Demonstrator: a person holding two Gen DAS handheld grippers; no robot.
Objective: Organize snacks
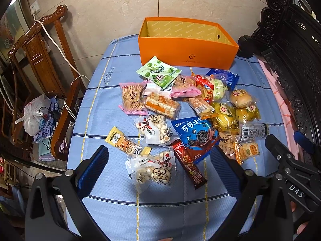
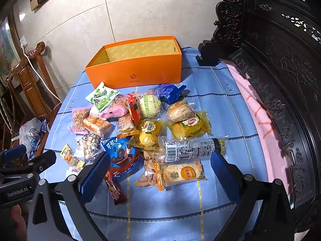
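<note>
Both grippers, left gripper (image 1: 158, 172) and right gripper (image 2: 160, 172), gape wide and empty; nut bag (image 1: 153, 169) lies right between the left's fingers, box (image 1: 186, 54) straight beyond.

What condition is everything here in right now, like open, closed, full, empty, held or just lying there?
Orange box: upright, top open, nothing visible inside.
Snack packets: sealed, loose in a pile on the blue tablecloth, none boxed.
Left gripper: open, holding nothing, hovering over a white packet of round snacks.
Right gripper: open, holding nothing, over the pile's near edge.
</note>
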